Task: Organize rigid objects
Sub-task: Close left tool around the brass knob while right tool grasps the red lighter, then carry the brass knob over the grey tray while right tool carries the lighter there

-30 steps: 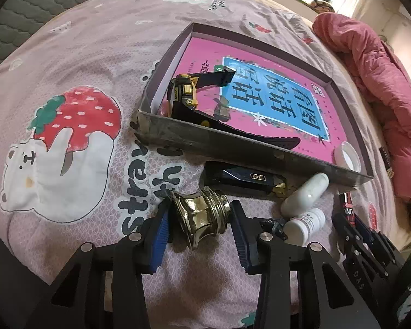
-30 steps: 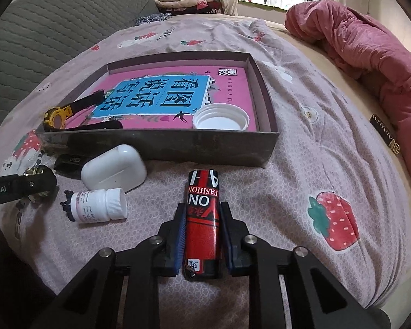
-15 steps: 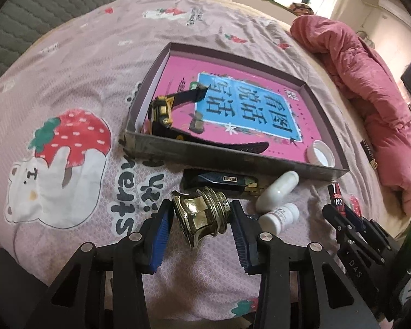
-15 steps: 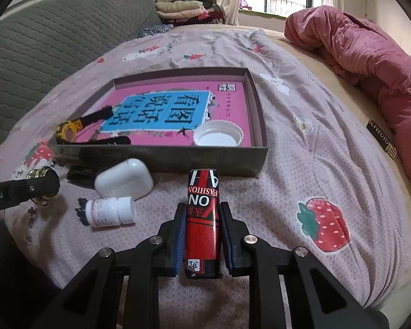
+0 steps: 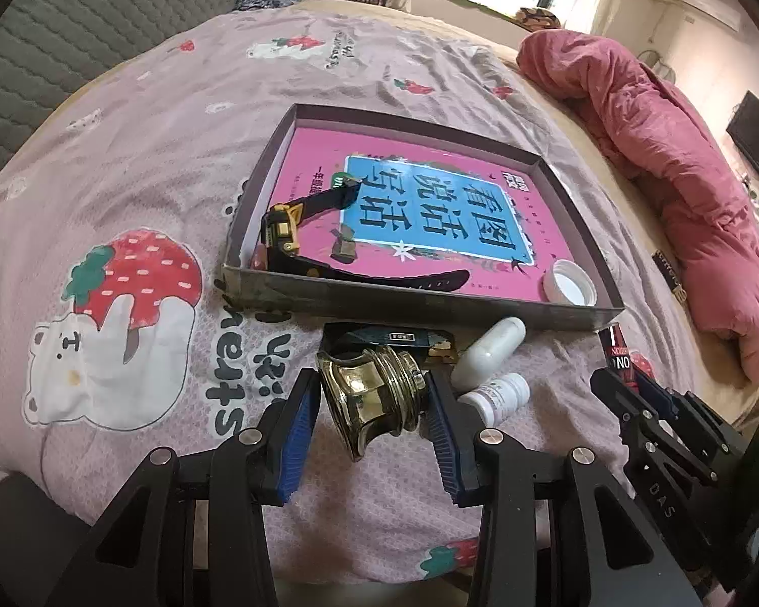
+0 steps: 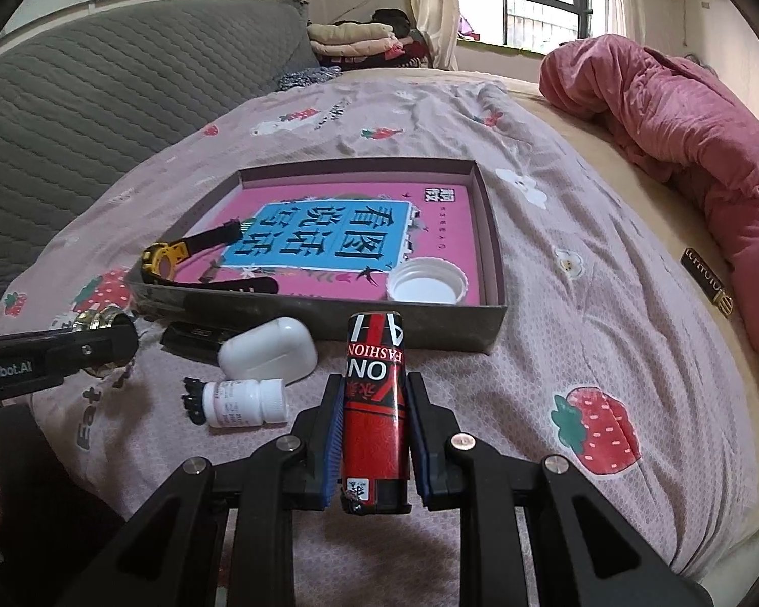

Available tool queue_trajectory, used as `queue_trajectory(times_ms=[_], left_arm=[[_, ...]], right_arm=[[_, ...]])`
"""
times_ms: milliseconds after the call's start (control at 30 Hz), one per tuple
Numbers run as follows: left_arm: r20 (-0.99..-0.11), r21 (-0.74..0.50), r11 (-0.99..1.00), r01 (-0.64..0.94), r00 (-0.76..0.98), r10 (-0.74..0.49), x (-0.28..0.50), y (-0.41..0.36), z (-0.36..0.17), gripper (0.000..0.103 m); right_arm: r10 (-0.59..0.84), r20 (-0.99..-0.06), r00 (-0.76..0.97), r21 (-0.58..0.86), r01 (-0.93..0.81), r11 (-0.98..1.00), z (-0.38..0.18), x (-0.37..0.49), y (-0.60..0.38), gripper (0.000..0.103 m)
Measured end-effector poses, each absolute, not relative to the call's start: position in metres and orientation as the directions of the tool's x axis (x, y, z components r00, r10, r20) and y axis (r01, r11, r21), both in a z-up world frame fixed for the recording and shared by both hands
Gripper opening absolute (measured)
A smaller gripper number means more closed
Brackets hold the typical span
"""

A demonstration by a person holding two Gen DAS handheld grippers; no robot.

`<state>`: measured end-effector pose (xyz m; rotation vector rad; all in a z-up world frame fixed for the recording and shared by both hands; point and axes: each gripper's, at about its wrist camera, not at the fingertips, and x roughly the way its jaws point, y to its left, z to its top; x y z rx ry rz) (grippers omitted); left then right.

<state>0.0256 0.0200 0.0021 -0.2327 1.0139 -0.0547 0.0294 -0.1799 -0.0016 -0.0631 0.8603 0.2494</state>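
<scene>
My left gripper is shut on a shiny brass knob, held above the bedspread in front of the shallow box. In the right wrist view my right gripper is shut on a red and black tube printed with "FASHION". Inside the box, on a pink book, lie a yellow and black watch and a white lid. On the sheet before the box rest a white case, a small white bottle and a dark flat box.
The bed is covered by a pink strawberry-print sheet. A rolled pink quilt lies along the right side. A grey padded headboard stands at the left, with folded clothes by the window behind.
Both grippers have risen from the bed with the knob and the tube still held. The box and loose items look farther away, and more of the room shows.
</scene>
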Motion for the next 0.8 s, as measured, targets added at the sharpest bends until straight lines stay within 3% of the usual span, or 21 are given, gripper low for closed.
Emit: queue_trajectory(times_ms=[800], left_arm=[[-0.786, -0.215, 0.977, 0.005, 0.592, -0.176, 0.034, 0.005, 0.025, 0.044]], right_arm=[[0.255, -0.705, 0.661, 0.084, -0.279, 0.957, 0.027, 0.036, -0.168, 0.023]])
